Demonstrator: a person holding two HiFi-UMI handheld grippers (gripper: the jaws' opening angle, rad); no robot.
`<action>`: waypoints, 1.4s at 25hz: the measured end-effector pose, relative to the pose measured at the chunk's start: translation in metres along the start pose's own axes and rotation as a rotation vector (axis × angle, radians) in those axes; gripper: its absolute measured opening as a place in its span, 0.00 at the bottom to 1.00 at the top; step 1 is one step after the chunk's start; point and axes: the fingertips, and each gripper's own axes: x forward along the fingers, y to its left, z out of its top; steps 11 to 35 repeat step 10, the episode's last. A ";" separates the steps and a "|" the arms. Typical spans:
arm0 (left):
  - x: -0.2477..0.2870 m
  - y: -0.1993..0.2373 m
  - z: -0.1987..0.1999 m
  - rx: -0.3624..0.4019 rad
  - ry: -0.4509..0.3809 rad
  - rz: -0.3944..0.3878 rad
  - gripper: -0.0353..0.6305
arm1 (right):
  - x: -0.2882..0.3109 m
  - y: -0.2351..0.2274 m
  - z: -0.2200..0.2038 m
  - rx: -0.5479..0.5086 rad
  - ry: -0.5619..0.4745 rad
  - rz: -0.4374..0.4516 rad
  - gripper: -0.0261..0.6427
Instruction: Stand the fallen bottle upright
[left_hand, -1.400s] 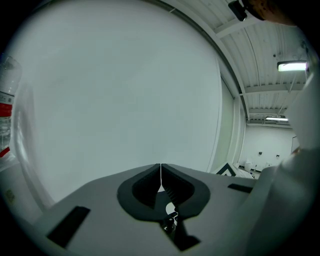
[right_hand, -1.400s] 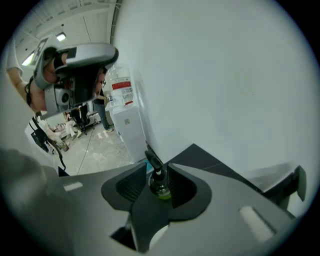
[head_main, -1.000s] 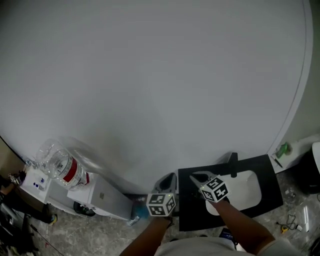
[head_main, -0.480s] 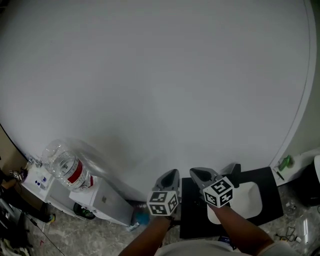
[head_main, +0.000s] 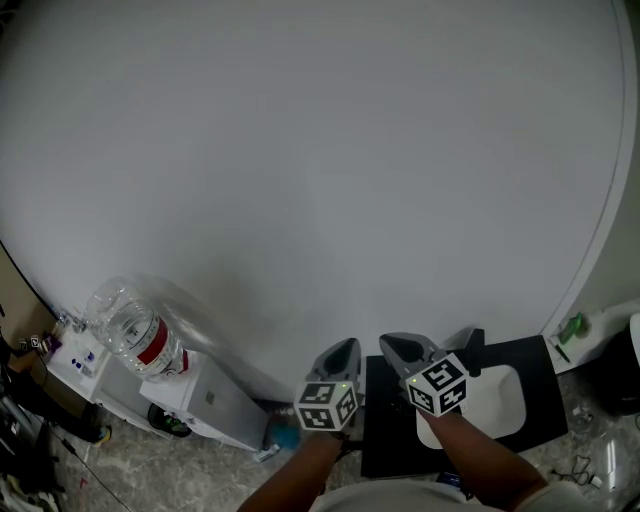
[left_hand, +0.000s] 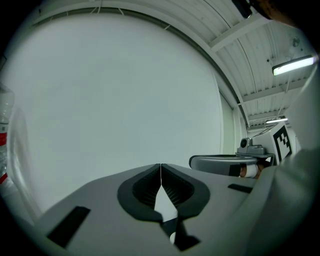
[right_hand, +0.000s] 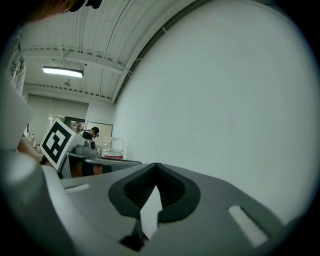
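A clear plastic bottle (head_main: 135, 335) with a red label stands near the left rim of the big white round table (head_main: 320, 180). In the right gripper view the bottle (right_hand: 114, 148) looks upright, seen past my left gripper. At the table's near edge, side by side, my left gripper (head_main: 341, 351) and right gripper (head_main: 398, 348) are both shut with nothing between the jaws. They are well apart from the bottle, which lies far to their left. In the left gripper view the gripper (left_hand: 160, 165) points level over the table top, with the bottle (left_hand: 4, 135) at the frame's left edge.
Below the table's near edge a black stand (head_main: 385, 420) carries a white basin (head_main: 490, 395). A white box-shaped unit (head_main: 215, 400) sits on the floor at the lower left, with cables and small clutter around. A green item (head_main: 568, 326) lies at the right.
Both grippers have risen to the table's near edge, the right one more, and have held still for the last half second. The bottle has not moved.
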 end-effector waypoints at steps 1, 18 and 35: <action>0.000 0.001 0.000 -0.001 0.000 0.000 0.07 | 0.000 0.000 0.000 0.003 -0.002 0.000 0.04; -0.003 -0.005 0.000 0.006 -0.006 -0.019 0.07 | -0.003 0.009 0.004 -0.046 -0.003 -0.005 0.04; -0.003 -0.005 0.000 0.006 -0.006 -0.019 0.07 | -0.003 0.009 0.004 -0.046 -0.003 -0.005 0.04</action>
